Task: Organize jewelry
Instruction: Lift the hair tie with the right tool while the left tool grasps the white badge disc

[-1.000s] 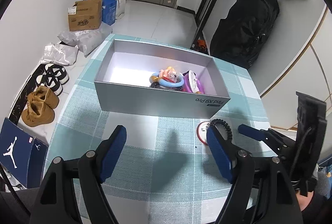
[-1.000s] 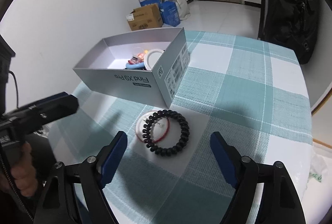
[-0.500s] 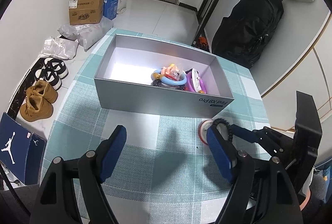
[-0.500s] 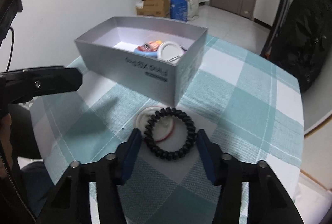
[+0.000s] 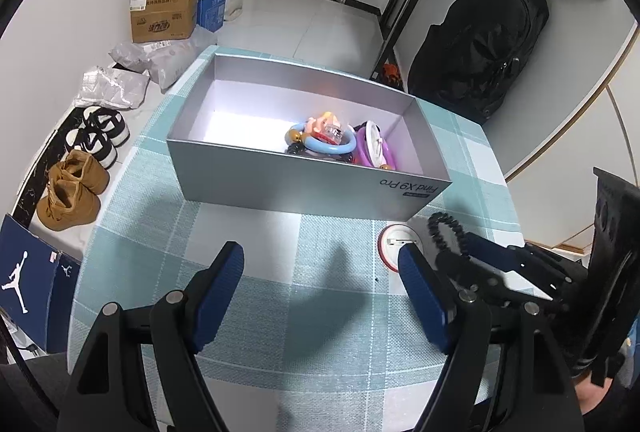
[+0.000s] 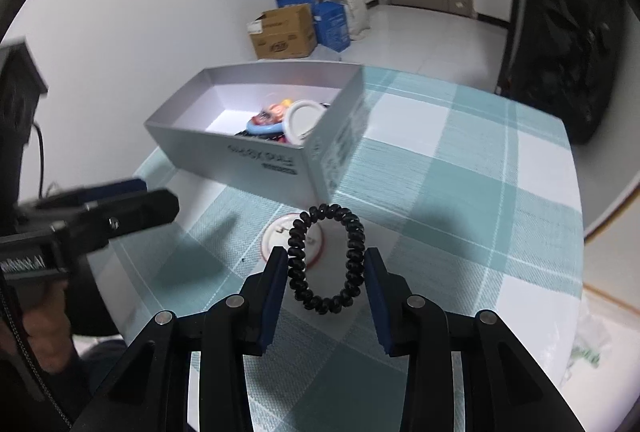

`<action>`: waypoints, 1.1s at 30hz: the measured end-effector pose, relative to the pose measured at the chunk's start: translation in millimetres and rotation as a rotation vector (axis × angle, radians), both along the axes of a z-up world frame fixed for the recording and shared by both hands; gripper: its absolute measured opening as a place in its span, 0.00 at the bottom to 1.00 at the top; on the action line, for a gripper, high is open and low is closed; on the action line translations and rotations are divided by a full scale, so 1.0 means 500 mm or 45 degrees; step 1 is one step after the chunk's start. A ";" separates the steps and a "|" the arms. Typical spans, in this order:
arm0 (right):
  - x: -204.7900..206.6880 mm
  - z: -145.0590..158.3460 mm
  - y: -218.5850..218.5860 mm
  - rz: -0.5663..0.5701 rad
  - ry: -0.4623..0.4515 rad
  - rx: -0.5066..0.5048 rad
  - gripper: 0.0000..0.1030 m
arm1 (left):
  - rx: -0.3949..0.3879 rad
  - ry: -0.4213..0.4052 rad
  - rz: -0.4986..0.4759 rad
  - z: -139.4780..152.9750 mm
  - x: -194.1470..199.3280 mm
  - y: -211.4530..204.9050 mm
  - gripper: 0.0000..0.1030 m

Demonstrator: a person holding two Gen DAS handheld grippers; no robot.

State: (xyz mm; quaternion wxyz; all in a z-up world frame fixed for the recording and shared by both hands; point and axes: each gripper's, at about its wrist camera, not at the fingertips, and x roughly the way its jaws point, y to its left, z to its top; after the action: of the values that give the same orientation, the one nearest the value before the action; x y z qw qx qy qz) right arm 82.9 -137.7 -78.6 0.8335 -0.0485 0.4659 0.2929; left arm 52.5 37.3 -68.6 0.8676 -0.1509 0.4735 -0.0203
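Grey box [image 6: 256, 152] just beyond round badge [image 6: 276, 238]

Left wrist view looks steeply down along its own fingers, close above the checked tablecloth [image 5: 304, 296], facing the long side of the grey box [image 5: 280, 184] with the door beyond. Right wrist view sits just as close and tilted down, meeting that box [image 6: 256, 156] corner-on from the other side. Both share the box, cloth and cardboard carton [image 5: 164, 14] on the floor.
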 end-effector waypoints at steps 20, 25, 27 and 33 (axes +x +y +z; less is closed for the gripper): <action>0.013 0.093 -0.081 -0.161 -0.049 0.154 0.36 | 0.134 0.061 -0.263 -0.039 0.042 -0.125 0.73; 0.015 0.098 -0.097 -0.171 -0.038 0.173 0.36 | 0.182 0.087 -0.254 -0.049 0.047 -0.134 0.73; 0.013 0.102 -0.100 -0.173 -0.044 0.171 0.36 | 0.180 0.100 -0.249 -0.054 0.050 -0.136 0.73; 0.016 0.104 -0.115 -0.196 -0.035 0.188 0.36 | 0.201 0.088 -0.240 -0.054 0.051 -0.145 0.66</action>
State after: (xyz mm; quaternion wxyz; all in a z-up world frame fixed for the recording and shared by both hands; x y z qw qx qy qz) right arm 91.2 -194.9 -26.7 0.8612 0.0451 0.4340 0.2608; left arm 78.1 -35.3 -95.4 0.8542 -0.0375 0.5152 -0.0593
